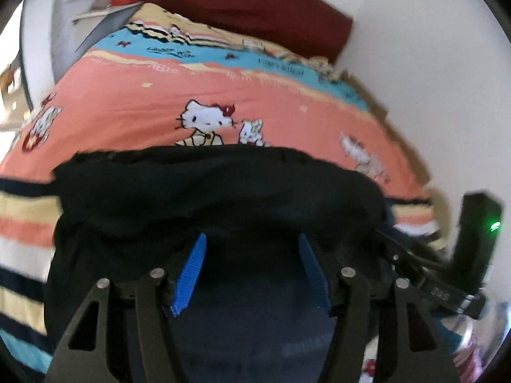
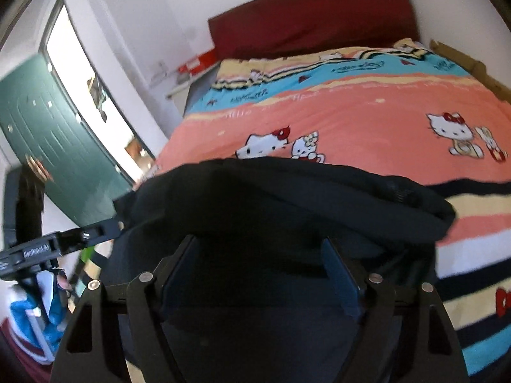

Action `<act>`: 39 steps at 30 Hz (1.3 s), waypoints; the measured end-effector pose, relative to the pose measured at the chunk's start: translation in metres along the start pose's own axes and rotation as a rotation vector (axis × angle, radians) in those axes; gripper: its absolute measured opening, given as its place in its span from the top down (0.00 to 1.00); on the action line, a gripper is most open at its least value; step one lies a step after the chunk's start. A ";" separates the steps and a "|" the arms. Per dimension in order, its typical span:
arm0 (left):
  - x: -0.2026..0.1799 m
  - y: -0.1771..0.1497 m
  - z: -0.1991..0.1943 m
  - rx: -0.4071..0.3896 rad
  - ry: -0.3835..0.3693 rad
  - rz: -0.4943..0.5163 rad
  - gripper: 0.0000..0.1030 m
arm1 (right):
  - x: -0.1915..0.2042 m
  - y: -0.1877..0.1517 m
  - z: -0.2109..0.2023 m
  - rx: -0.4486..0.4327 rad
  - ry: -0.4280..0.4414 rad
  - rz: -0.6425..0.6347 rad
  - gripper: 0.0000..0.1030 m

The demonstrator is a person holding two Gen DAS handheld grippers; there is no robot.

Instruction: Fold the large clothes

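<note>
in the left wrist view the left gripper [image 1: 252, 268] has its jaws spread, and the dark garment [image 1: 217, 191] lies bunched between and over them, above the bed [image 1: 127, 95]. in the right wrist view the right gripper [image 2: 262, 274] also has spread jaws under the garment. i judge the folding is early; no neat fold shows. no containers are visible.

A bed [image 2: 367, 111] with a dark red headboard [image 2: 313, 16] is covered by a pink, blue and striped cartoon-cat bedspread [image 1: 223, 95]. A black garment [image 1: 207, 191] is spread on it.
</note>
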State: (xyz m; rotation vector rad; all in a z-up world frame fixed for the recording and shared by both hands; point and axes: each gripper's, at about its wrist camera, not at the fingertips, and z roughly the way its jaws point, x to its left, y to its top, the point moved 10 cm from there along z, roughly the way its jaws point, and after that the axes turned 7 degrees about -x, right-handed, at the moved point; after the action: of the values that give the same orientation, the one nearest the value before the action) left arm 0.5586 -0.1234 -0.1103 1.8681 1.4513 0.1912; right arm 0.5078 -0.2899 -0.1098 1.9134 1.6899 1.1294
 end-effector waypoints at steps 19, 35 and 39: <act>0.048 0.016 0.132 0.083 0.167 0.004 0.38 | -0.057 -0.003 0.135 0.170 -0.164 -0.044 0.18; 0.072 0.014 0.059 0.041 0.177 0.007 0.38 | -0.061 0.006 0.053 0.075 -0.137 -0.047 0.18; 0.084 0.004 0.077 0.047 0.180 -0.011 0.38 | -0.092 -0.015 0.065 0.118 -0.191 -0.023 0.18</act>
State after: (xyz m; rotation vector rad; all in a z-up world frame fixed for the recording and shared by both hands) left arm 0.6316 -0.0849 -0.1885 1.9207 1.5990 0.3297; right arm 0.5489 -0.3579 -0.1912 1.9966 1.7016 0.8259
